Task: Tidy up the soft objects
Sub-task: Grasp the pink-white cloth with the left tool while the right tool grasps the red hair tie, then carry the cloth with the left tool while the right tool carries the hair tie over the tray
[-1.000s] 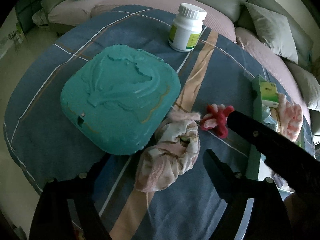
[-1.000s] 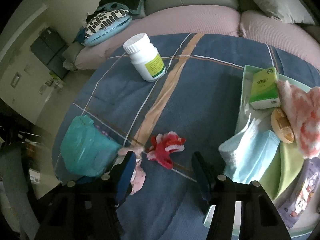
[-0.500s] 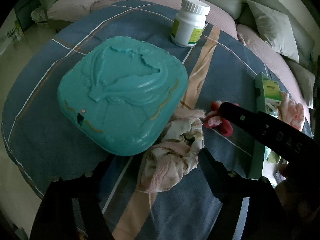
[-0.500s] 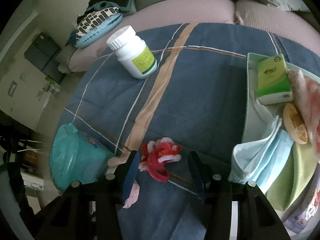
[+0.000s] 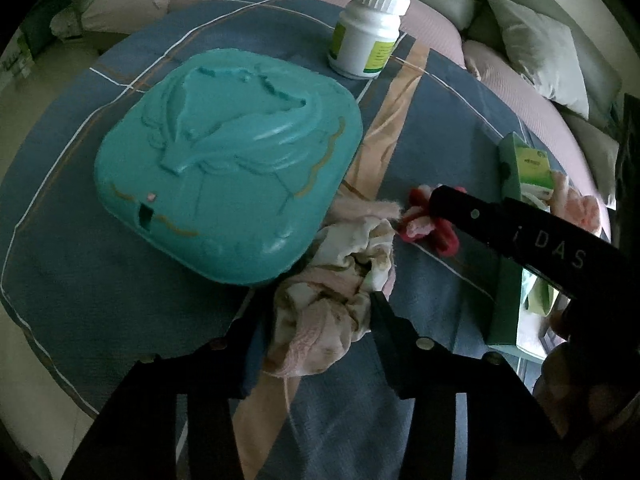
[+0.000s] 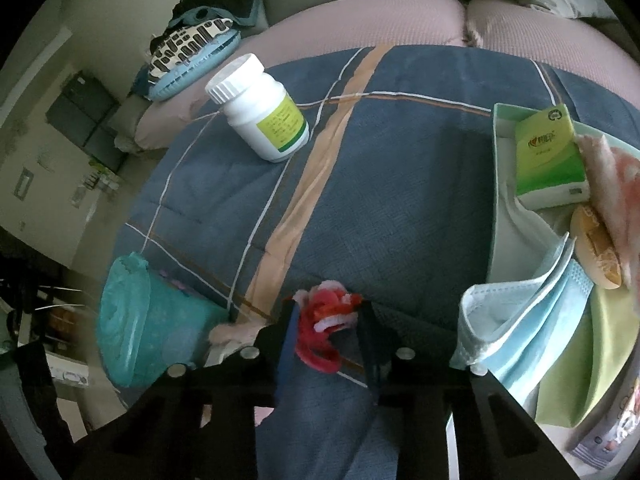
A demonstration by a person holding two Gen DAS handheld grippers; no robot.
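Observation:
A crumpled pink and cream cloth (image 5: pixel 340 292) lies on the blue plaid table cover (image 5: pixel 432 128), against a teal plastic case (image 5: pixel 232 176). My left gripper (image 5: pixel 316 304) is open with its jaws on either side of the cloth. A red and white fuzzy scrunchie (image 6: pixel 326 326) lies just right of the cloth; it also shows in the left wrist view (image 5: pixel 424 224). My right gripper (image 6: pixel 328 320) is open, its jaws either side of the scrunchie. A pale green tray (image 6: pixel 498 208) at the right holds a face mask (image 6: pixel 520 320), a tissue pack (image 6: pixel 548 156) and pink cloth.
A white pill bottle (image 5: pixel 368 32) stands at the back of the table. The teal case fills the left middle. A pink and grey sofa (image 6: pixel 380 12) with cushions curves behind the table. The table edge drops off at the left.
Both grippers have moved forward and down. The left jaws now flank the crumpled cloth and the right jaws now flank the scrunchie.

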